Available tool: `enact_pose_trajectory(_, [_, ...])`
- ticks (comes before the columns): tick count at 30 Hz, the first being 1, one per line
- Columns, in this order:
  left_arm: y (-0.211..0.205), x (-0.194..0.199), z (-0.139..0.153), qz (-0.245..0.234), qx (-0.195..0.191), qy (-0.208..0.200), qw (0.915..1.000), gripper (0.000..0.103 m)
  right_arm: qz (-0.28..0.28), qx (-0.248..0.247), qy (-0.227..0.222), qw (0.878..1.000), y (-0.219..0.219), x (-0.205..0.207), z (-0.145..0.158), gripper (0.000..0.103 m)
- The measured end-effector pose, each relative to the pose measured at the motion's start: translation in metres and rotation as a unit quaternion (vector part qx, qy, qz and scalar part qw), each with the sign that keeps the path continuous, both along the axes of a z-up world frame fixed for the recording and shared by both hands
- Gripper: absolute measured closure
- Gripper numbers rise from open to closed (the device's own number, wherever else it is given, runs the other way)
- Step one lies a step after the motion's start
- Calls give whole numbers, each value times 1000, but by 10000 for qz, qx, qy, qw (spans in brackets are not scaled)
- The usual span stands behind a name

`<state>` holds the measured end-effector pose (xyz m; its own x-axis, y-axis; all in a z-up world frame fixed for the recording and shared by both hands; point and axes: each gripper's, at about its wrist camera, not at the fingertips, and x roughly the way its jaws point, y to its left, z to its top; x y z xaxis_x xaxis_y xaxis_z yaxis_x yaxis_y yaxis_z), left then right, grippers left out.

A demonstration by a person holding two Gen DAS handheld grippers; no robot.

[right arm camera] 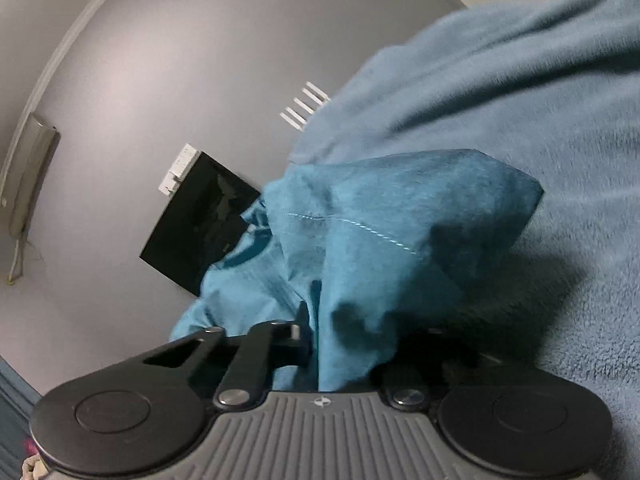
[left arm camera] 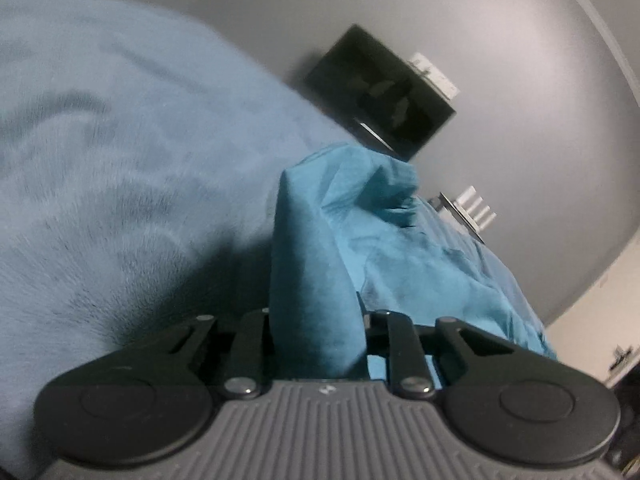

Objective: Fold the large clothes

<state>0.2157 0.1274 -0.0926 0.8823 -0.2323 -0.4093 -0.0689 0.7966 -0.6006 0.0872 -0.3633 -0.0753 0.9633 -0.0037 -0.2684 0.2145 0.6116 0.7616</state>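
Observation:
A teal garment lies rumpled on a pale blue fleece blanket. In the left wrist view my left gripper is shut on a fold of the teal garment, which rises in a peak between the jaws. In the right wrist view my right gripper is shut on another part of the teal garment; a stitched seam runs across the bunched cloth. The cloth hides the fingertips of both grippers. The fleece blanket fills the right of that view.
A grey wall stands behind the bed. A black framed picture hangs on it, with a white switch plate beside it. A long grey fixture is mounted on the wall at left in the right wrist view.

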Motion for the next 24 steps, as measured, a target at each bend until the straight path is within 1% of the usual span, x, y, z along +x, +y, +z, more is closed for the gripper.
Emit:
enact_pose_trajectory(4, [-2, -24, 19, -87, 245, 43, 9997, 88, 6, -119, -66, 9999, 0, -19, 17, 93])
enact_pose_trajectory(7, [-7, -43, 32, -136, 509, 99, 9986, 88, 7, -61, 9, 10000, -2, -37, 24, 93])
enact_pose_trajectory(10, [-13, -66, 40, -171, 611, 243, 9977, 88, -20, -8, 136, 9999, -3, -55, 34, 93])
enact_pose_trajectory(11, [-16, -75, 43, -210, 676, 284, 9971, 88, -26, 18, 163, 9999, -1, -54, 39, 93])
enact_pose_trajectory(14, [-30, -100, 53, -393, 1044, 387, 9930, 88, -75, 52, 217, 9997, -5, -72, 49, 93])
enact_pose_trajectory(15, [-34, -109, 55, -429, 1162, 484, 9911, 88, -110, 61, 244, 9996, -7, -80, 52, 93])
enact_pose_trajectory(16, [-36, -113, 56, -427, 1195, 596, 9901, 85, -160, 91, 301, 9994, -10, -87, 53, 93])
enact_pose_trajectory(18, [-37, -120, 57, -276, 1201, 832, 9889, 78, -203, 225, 407, 9987, -13, -86, 53, 92])
enact_pose_trajectory(19, [-35, -124, 60, -65, 1289, 896, 9876, 72, -186, 316, 483, 9982, -18, -85, 50, 91])
enact_pose_trajectory(20, [-31, -127, 64, 163, 1340, 872, 9870, 64, -179, 376, 550, 9976, -19, -87, 47, 88])
enact_pose_trajectory(21, [-26, -131, 69, 438, 1354, 812, 9865, 57, -186, 417, 602, 9971, -20, -86, 44, 82])
enact_pose_trajectory(22, [-20, -133, 75, 709, 1393, 742, 9849, 40, -196, 443, 658, 9967, -22, -83, 41, 79])
enact_pose_trajectory(23, [-18, -138, 82, 965, 1493, 603, 9822, 34, -220, 452, 709, 9962, -22, -82, 38, 72])
enact_pose_trajectory(24, [-19, -142, 89, 1141, 1638, 407, 9790, 33, -267, 481, 732, 9958, -24, -81, 35, 64])
